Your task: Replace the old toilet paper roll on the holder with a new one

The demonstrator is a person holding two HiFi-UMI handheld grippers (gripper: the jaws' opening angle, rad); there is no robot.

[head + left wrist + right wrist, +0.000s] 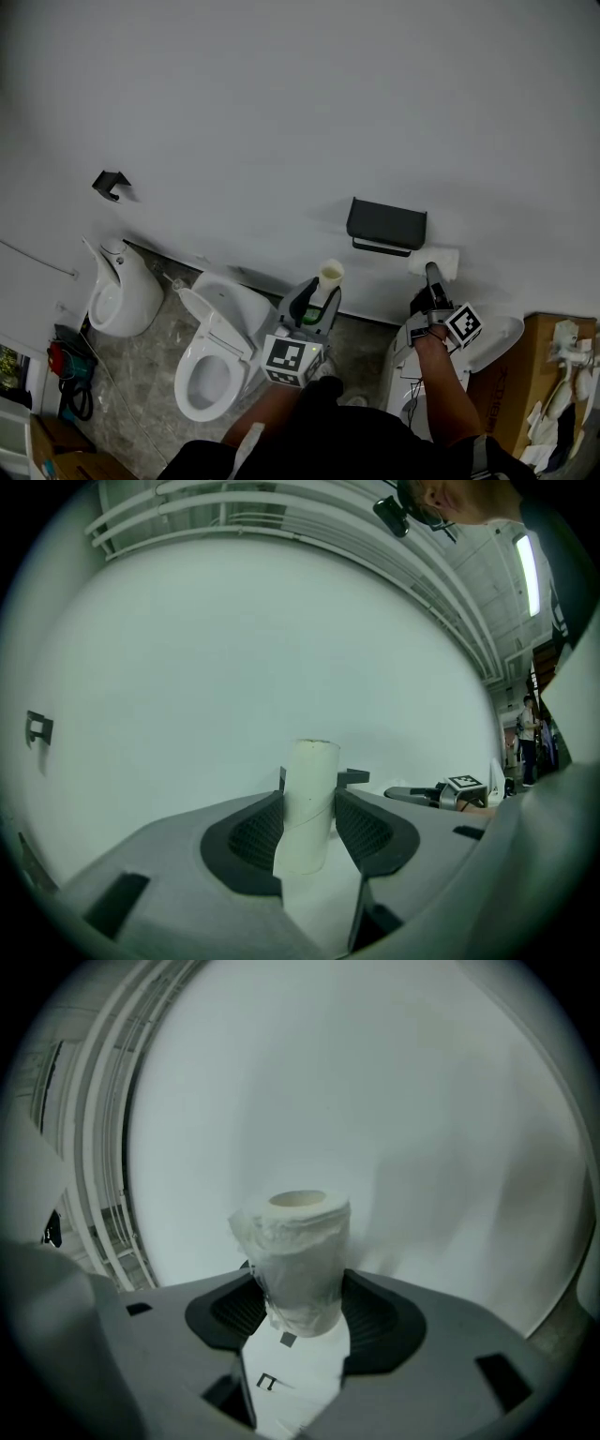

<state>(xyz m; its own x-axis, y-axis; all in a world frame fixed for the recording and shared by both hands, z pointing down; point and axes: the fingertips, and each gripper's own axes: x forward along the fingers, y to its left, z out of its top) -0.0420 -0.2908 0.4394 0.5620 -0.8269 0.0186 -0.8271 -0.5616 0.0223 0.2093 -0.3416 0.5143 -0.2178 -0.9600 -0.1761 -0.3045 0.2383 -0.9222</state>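
- The cardboard tube [307,803] stands upright in the left gripper view, long axis up and down, open end on top.
- The left gripper [309,829] is clamped on the lower half of that tube, a dark pad pressing each side. The upper half rises above the jaws.
- In the head view this tube is held in front of the white wall [281,112], to the lower left of the black holder [386,225] and above the toilet [211,375].
- The paper roll [298,1260], wrapped in a thin crinkled layer of paper, stands on end in the right gripper view, hollow core facing up.
- The right gripper [298,1314] grips the roll's lower part between its pads, jaws fairly wide.
- In the head view the roll lies sideways along the wall, just below the holder's right end and apart from it, at the tip of the right gripper.
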